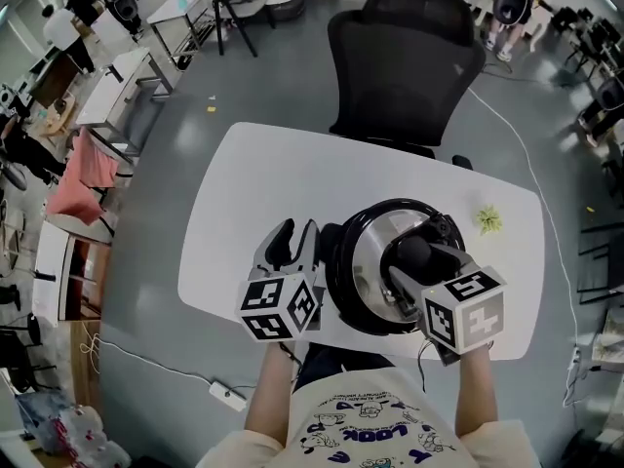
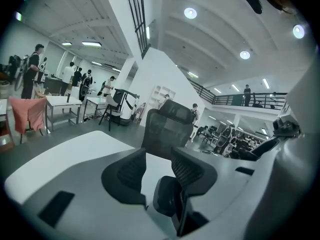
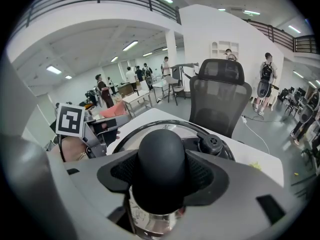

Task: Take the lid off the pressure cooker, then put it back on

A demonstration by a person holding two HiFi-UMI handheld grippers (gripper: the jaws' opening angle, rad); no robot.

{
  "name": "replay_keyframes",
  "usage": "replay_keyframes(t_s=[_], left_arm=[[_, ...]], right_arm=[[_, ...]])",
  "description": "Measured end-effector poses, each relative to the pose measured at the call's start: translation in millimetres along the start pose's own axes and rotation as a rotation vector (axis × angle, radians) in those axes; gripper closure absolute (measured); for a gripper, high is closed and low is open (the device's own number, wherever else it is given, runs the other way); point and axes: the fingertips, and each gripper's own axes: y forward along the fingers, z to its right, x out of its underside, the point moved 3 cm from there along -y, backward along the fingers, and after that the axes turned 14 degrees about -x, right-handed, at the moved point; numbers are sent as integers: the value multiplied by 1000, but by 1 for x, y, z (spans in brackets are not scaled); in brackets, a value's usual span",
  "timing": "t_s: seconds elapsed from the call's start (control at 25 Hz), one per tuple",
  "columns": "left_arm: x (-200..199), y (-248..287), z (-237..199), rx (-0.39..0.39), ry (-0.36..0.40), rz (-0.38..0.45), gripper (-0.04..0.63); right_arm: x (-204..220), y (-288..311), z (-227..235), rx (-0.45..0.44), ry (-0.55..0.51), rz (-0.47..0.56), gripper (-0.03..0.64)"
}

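The pressure cooker [image 1: 343,261] stands near the front edge of the white table [image 1: 263,183], with its steel lid [image 1: 366,256] on it. My right gripper [image 1: 419,266] reaches down over the lid. Its pads sit tight on both sides of the black lid knob [image 3: 161,161], so it is shut on it. A black valve [image 3: 211,144] sits behind the knob. My left gripper [image 1: 292,244] is at the cooker's left side and is open. The black side handle [image 2: 167,196] lies low between its jaws [image 2: 157,166], and I see no pad pressing on it.
A black mesh office chair [image 1: 405,57] stands at the table's far side. A small green object [image 1: 487,219] lies on the table to the right of the cooker. A power strip [image 1: 226,395] lies on the floor at the front left. Desks and people are further off.
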Motion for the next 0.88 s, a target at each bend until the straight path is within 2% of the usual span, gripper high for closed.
replay_keyframes(t_s=[0.48, 0.88], left_arm=[[13, 19, -3, 13, -11, -57, 443], [31, 31, -3, 21, -49, -102, 443]], right_arm=[[-4, 12, 0, 11, -6, -24, 324], [2, 22, 7, 14, -38, -39, 324]])
